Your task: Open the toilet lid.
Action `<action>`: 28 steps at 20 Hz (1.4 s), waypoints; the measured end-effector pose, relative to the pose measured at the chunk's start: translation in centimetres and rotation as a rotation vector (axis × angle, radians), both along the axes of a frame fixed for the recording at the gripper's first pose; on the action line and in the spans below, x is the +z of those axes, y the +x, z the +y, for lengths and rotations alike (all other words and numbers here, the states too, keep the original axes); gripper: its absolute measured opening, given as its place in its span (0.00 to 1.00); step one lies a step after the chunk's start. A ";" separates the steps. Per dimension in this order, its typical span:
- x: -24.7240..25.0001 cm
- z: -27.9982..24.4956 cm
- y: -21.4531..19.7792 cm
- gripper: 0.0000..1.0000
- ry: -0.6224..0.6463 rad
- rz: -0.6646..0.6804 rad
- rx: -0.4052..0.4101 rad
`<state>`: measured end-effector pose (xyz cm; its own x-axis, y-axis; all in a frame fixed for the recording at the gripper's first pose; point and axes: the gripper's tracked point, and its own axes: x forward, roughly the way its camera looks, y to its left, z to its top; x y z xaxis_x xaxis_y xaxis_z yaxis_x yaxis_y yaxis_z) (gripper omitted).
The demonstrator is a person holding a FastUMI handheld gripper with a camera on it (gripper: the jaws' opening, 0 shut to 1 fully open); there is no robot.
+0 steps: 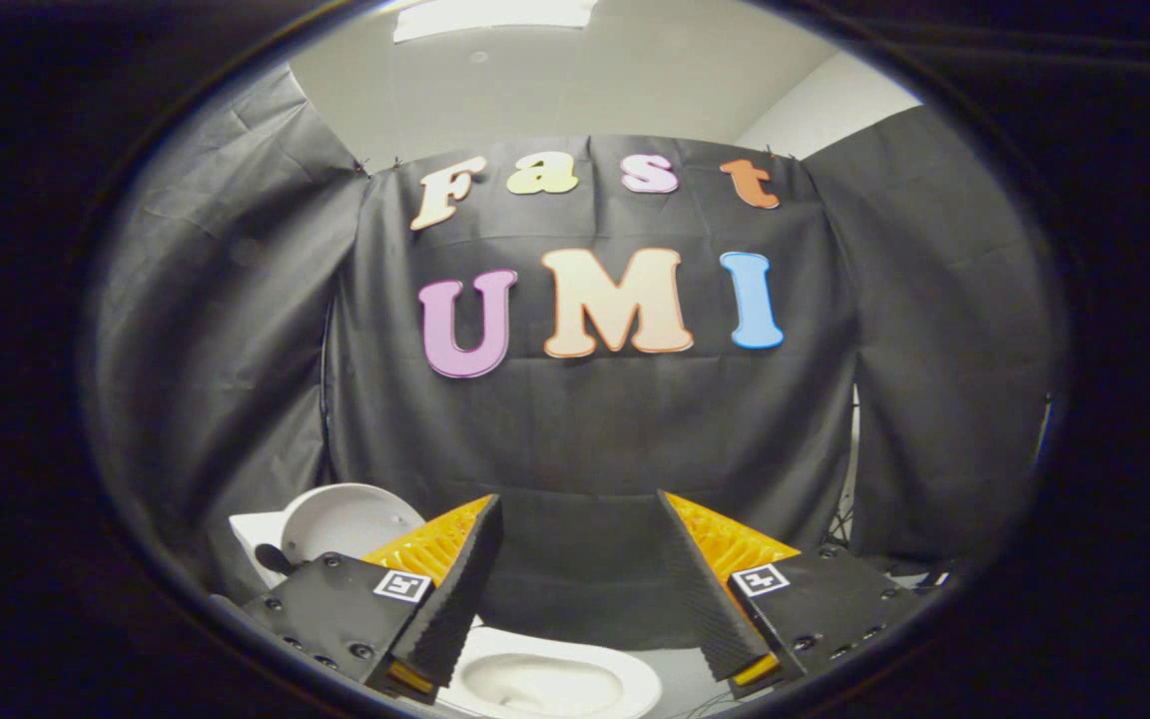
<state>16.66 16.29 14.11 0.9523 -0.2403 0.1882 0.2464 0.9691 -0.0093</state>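
Observation:
A white toilet stands low below my fingers. Its bowl (pixel 545 684) with the open rim lies beneath and between them. The round white lid (pixel 340 519) stands tilted up to the left, just beyond my left finger (pixel 455 589), against the white tank (pixel 251 539). My gripper (pixel 578 499) is open, its fingers spread wide with nothing between them, and it touches neither lid nor bowl. The left finger hides the lid's lower right part.
Black cloth walls (pixel 615 429) close the booth straight ahead and on both sides. A pale floor patch (pixel 680 679) lies right of the bowl. Thin cables (pixel 845 519) hang at the gap in the cloth on the right.

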 end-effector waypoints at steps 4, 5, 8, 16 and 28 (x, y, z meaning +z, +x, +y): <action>-0.5 -7.5 -3.4 0.93 -0.031 -0.014 -0.037; -0.9 -8.9 -4.2 0.93 -0.041 -0.004 -0.038; -2.1 -12.6 -6.6 0.93 -0.065 0.014 -0.006; -8.3 -17.5 -8.7 0.94 0.032 0.065 0.122; -14.9 -18.7 -7.2 0.94 0.153 0.185 0.168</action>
<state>9.46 -2.40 -0.79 0.9959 -0.0882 -0.0189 0.0897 0.9899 0.1098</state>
